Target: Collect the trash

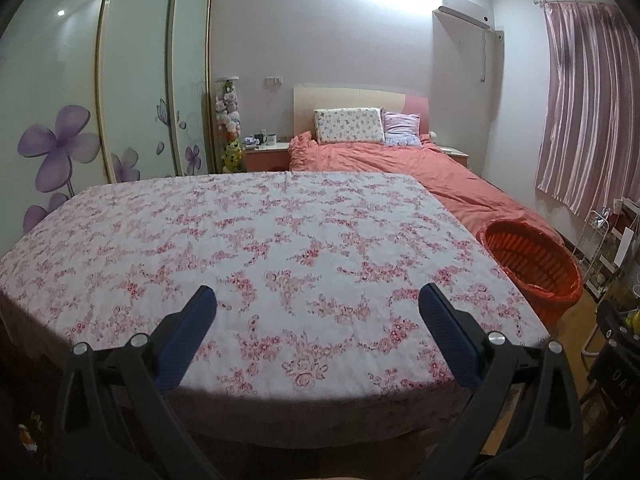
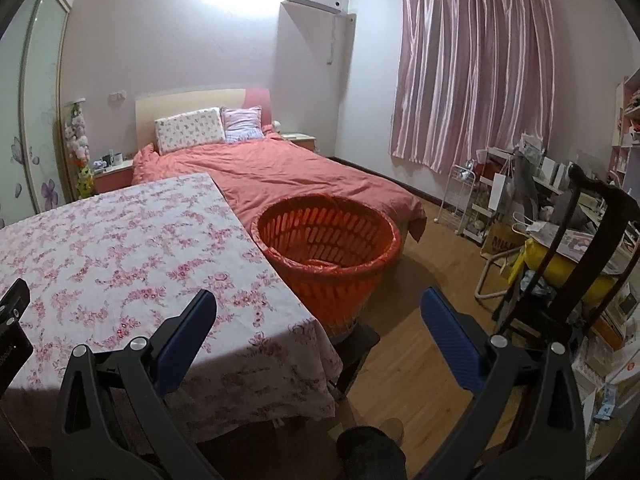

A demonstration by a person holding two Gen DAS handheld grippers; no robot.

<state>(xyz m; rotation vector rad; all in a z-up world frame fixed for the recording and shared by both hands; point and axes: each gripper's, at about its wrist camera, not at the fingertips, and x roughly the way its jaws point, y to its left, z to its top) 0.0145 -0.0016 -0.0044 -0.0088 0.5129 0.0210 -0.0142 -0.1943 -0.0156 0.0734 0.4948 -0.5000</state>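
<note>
An orange slatted basket [image 2: 328,240] lined with a thin orange bag stands on a dark stool beside the table's right edge; it also shows at the right of the left wrist view as the basket [image 1: 532,264]. The table wears a pink floral cloth [image 1: 260,248], and I see no trash on it. My left gripper [image 1: 316,300] hovers open over the table's near edge, nothing between its blue pads. My right gripper [image 2: 318,304] is open too, held over the table's right corner, short of the basket. The left gripper's body [image 2: 14,320] pokes in at the left edge.
A bed with a coral duvet [image 2: 288,176] lies behind the table. Pink curtains [image 2: 476,72] hang at the right. A white wire rack [image 2: 464,200], a dark chair [image 2: 592,240] and cluttered shelves crowd the right side. A wardrobe [image 1: 132,80] lines the left wall. Wooden floor [image 2: 408,344] shows beside the basket.
</note>
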